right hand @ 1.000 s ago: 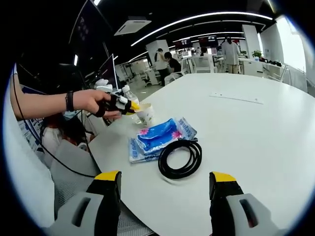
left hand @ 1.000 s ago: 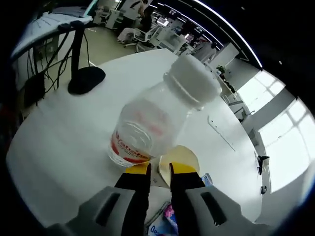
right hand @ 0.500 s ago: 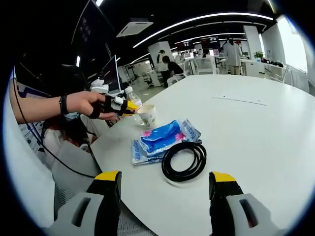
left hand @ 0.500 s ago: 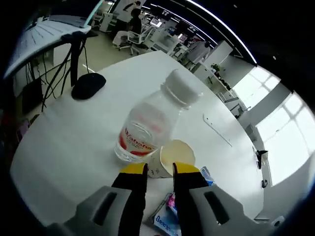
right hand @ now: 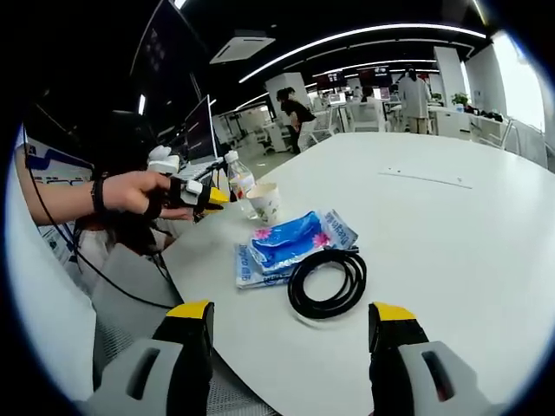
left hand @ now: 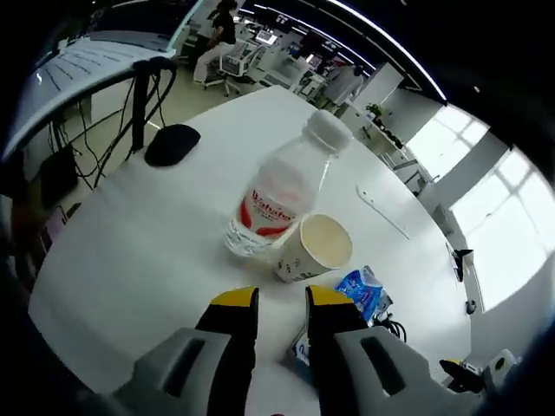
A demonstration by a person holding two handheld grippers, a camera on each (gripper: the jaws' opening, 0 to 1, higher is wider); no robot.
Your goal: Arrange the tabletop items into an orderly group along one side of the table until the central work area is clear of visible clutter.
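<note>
A clear water bottle [left hand: 277,199] with a white cap and red label stands near the table edge. A paper cup [left hand: 312,247] stands touching its side. My left gripper [left hand: 281,299] is a short way back from the cup, its jaws slightly apart and holding nothing. Blue packets [right hand: 290,243] lie flat with a coiled black cable [right hand: 328,282] against them. My right gripper [right hand: 292,312] hangs wide open just short of the cable. In the right gripper view the bottle [right hand: 237,178], the cup [right hand: 263,202] and the hand-held left gripper [right hand: 206,196] sit at the left.
A black monitor stand base [left hand: 172,145] rests on the white table [left hand: 130,251] beyond the bottle. A thin strip [right hand: 425,178] lies farther across the table. A monitor [right hand: 198,130] and office desks stand behind. The table edge [right hand: 186,282] runs close to the packets.
My left gripper has let go of the cup rim and drawn back, leaving the cup standing beside the bottle. The right gripper has barely moved.
</note>
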